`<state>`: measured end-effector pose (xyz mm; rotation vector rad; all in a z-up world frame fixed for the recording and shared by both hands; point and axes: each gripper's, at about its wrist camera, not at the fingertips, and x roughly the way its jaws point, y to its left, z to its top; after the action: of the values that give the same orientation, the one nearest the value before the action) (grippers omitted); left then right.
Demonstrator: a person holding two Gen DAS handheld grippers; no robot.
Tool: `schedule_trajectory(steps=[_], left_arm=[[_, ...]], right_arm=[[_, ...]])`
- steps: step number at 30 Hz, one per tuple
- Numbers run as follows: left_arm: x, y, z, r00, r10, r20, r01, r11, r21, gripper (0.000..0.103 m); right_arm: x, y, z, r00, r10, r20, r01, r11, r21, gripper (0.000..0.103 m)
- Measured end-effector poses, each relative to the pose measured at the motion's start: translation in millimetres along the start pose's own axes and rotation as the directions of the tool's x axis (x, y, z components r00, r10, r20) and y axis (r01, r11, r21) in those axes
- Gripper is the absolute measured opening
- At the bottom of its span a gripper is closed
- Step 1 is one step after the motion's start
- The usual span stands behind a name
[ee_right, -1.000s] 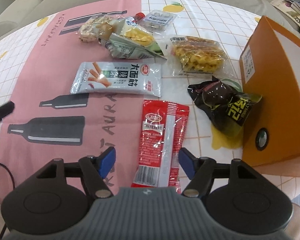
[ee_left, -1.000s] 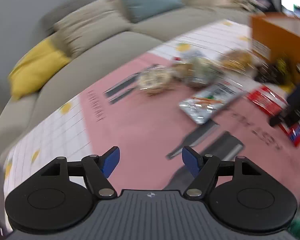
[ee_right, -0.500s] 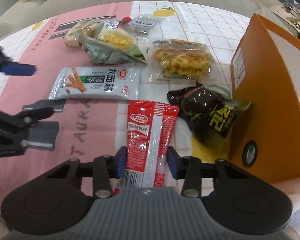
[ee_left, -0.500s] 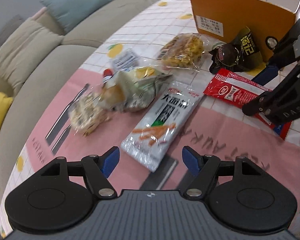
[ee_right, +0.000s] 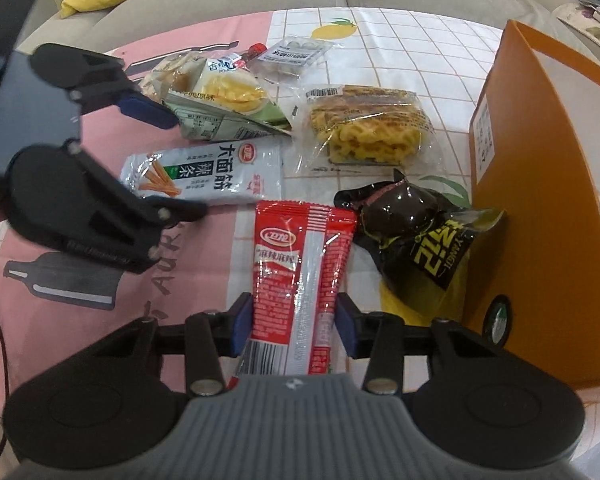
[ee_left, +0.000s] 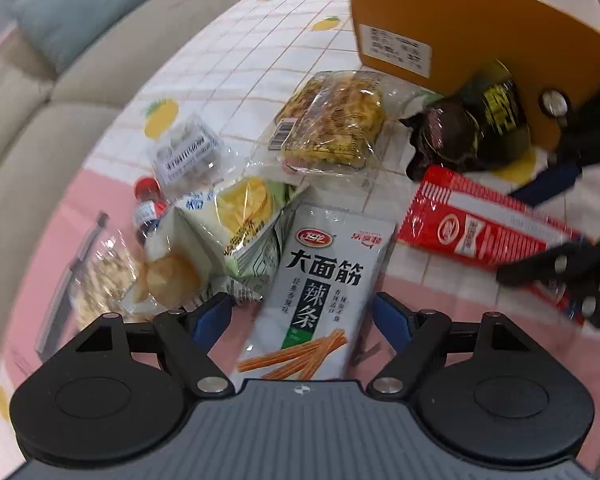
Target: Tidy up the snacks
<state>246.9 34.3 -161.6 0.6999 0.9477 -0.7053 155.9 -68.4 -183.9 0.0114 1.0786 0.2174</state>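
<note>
right gripper (ee_right: 295,327): clenched on red sachet's (ee_right: 300,264) near end, jaws just closed | left gripper (ee_left: 302,317): released, jaws just widened, straddling silver-green strip pack (ee_left: 320,292), pads clear of it | orange box (ee_right: 540,200): at 3 o'clock of the snack pile, black pouch (ee_right: 416,232) touching its wall | table (ee_right: 420,52): checked cloth

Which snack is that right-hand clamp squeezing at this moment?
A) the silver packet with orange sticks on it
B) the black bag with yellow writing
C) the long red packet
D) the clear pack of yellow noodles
C: in the right wrist view the right gripper has its blue pads pressed against both sides of the long red packet, while the other snacks lie apart on the table.
</note>
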Motion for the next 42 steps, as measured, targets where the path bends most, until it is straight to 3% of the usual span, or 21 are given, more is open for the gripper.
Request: schedule_trajectory(steps=[4, 7, 13, 17, 19, 22, 29, 33, 36, 38, 40, 42], left_arm=[[2.8, 13.6, -1.5, 0.995, -0.096, -0.026, 0.090, 0.978, -0.186, 0.081], [-2.1, 11.2, -5.7, 0.996, -0.079, -0.046, 0.062, 0.952, -0.299, 0.070], [-17.8, -5.6, -25.2, 0.985, -0.040, -0.167, -0.055, 0.848, -0.528, 0.068], [-32.5, -17.2, -49.1, 0.975, -0.041, -0.217, -0.108, 0.767, -0.632, 0.073], [-38.0, -22.8, -59.5, 0.977, -0.018, -0.212, -0.128, 0.749, -0.650, 0.078], [-42.3, -29.7, -70.5, 0.988, 0.012, -0.157, -0.113, 0.750, -0.652, 0.088], [-40.4, -40.8, -71.3, 0.993, 0.092, -0.074, -0.118, 0.780, -0.614, 0.092], [-36.5, -40.6, -69.1, 0.994, 0.097, -0.047, -0.106, 0.789, -0.605, 0.094], [-39.3, -40.5, -67.8, 0.994, 0.085, -0.069, -0.109, 0.788, -0.606, 0.089], [-40.7, -40.3, -66.3, 0.992, 0.075, -0.103, -0.123, 0.771, -0.624, 0.082], [-42.7, -42.5, -66.5, 0.991, 0.069, -0.111, -0.124, 0.758, -0.640, 0.067], [-44.5, -46.4, -67.0, 0.991, 0.080, -0.103, -0.128, 0.750, -0.649, 0.062]], right_arm=[[-0.2, -2.6, -0.2, 1.000, 0.016, 0.004, -0.016, 1.000, 0.011, 0.043], [-0.5, -2.1, -0.9, 1.000, 0.016, 0.008, -0.016, 1.000, 0.010, 0.043], [-1.1, 1.9, -3.1, 1.000, -0.003, 0.003, 0.003, 1.000, -0.018, 0.044], [-0.1, 4.3, -5.0, 1.000, -0.004, -0.015, 0.003, 0.999, -0.034, 0.065], [0.0, 6.0, -8.6, 1.000, -0.012, -0.017, 0.011, 0.999, -0.049, 0.067], [0.5, 10.9, -13.0, 0.999, -0.034, -0.010, 0.032, 0.995, -0.092, 0.067], [1.6, 10.0, -15.0, 0.998, -0.056, 0.031, 0.059, 0.993, -0.098, 0.068], [-0.6, 8.6, -19.1, 0.997, -0.054, 0.057, 0.060, 0.993, -0.105, 0.062], [-3.8, 8.9, -21.8, 0.996, -0.052, 0.074, 0.060, 0.992, -0.113, 0.044], [-5.3, 9.9, -22.8, 0.996, -0.052, 0.078, 0.061, 0.992, -0.114, 0.041], [-5.7, 10.3, -23.5, 0.995, -0.051, 0.083, 0.061, 0.992, -0.115, 0.038], [-6.2, 11.5, -24.1, 0.995, -0.051, 0.086, 0.061, 0.991, -0.123, 0.035]])
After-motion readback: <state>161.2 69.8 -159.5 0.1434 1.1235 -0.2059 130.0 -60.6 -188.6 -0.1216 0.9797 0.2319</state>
